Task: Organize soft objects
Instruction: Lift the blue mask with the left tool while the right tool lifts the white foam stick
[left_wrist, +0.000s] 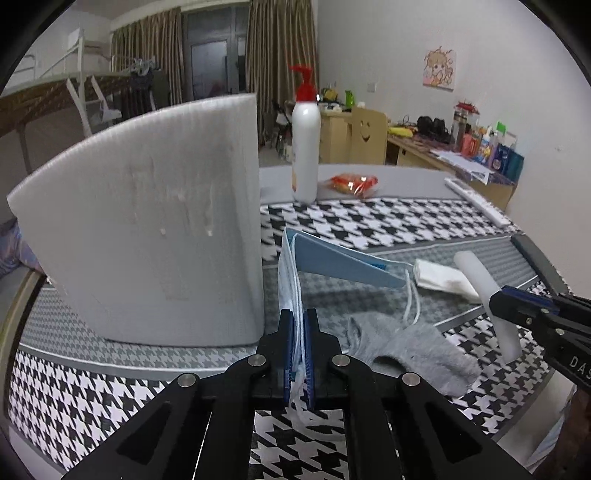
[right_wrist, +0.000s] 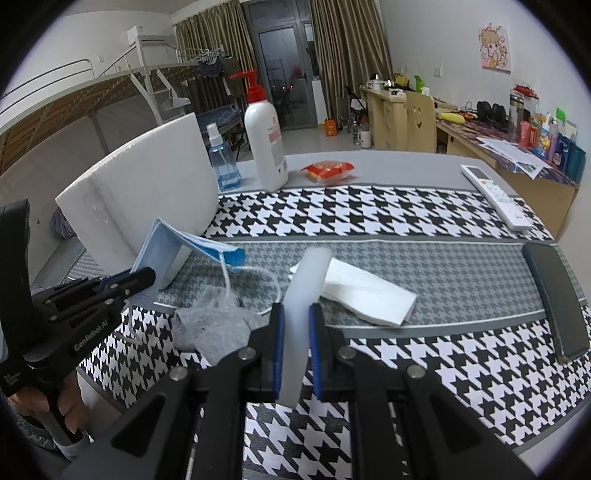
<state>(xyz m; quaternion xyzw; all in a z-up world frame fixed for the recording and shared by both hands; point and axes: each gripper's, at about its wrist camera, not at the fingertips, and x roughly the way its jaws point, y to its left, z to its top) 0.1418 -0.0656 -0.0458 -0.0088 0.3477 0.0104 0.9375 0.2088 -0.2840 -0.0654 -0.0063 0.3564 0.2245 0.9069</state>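
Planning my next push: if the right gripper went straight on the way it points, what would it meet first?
Judging by the right wrist view, the right gripper, its jaws shut on the foam strip, points at the folded white tissue on the table; the strip's far end would likely touch it first. Depth is unclear.

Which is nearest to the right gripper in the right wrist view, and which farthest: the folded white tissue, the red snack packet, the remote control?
From the right gripper:
1. Folded white tissue, just ahead, slightly right.
2. Red snack packet, far ahead, on the grey strip.
3. Remote control, far right; its distance is close to the packet's, so this order is uncertain.
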